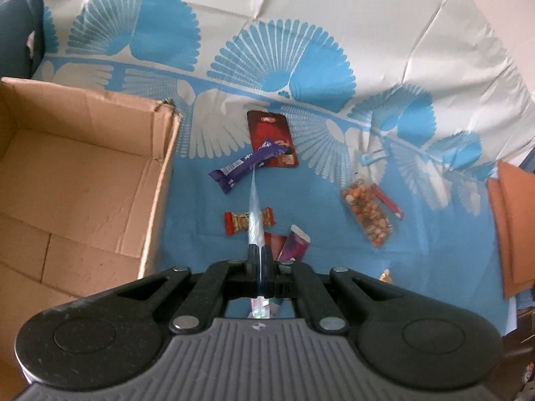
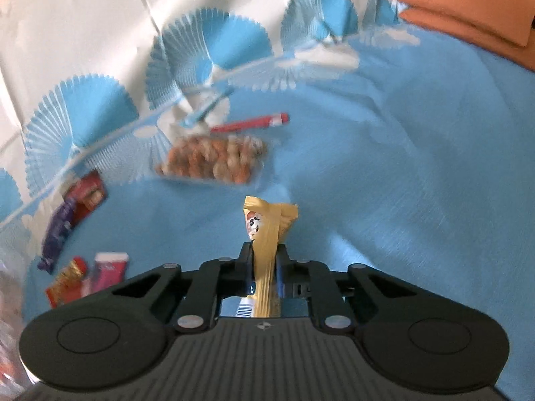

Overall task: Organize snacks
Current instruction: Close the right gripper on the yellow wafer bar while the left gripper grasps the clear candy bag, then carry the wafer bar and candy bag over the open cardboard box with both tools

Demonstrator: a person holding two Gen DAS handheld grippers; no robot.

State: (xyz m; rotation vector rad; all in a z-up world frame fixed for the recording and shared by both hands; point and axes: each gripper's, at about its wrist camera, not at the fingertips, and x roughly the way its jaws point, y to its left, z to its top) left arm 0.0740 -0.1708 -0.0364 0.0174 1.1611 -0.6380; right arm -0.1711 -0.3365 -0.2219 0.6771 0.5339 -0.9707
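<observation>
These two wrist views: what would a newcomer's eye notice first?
Probably the yellow snack wrapper standing up between the right gripper fingers. In the left view, the left gripper is shut on a thin silvery packet, with the open brown cardboard box to its left. Loose snacks lie on the blue patterned tablecloth.

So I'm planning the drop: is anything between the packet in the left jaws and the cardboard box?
Nothing visible. The left gripper is shut on a thin clear packet, and the open cardboard box sits just to its left. The loose snacks lie ahead and to the right on the blue cloth.
</observation>
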